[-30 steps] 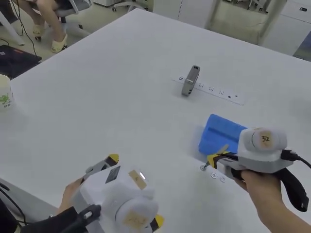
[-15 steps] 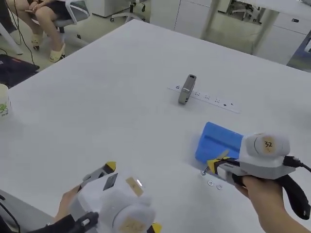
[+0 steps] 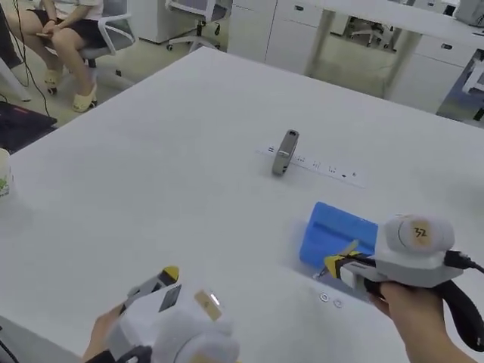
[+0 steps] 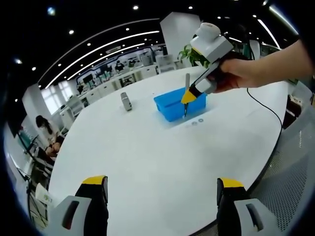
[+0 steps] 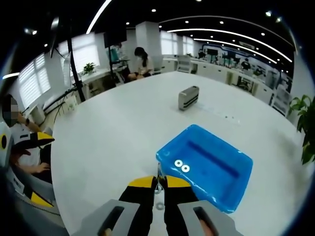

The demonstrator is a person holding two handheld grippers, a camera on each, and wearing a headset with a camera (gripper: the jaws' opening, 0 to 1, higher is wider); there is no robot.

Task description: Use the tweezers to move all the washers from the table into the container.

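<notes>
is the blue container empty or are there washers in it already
Not empty: two washers lie side by side on the container floor in the right gripper view.
</notes>
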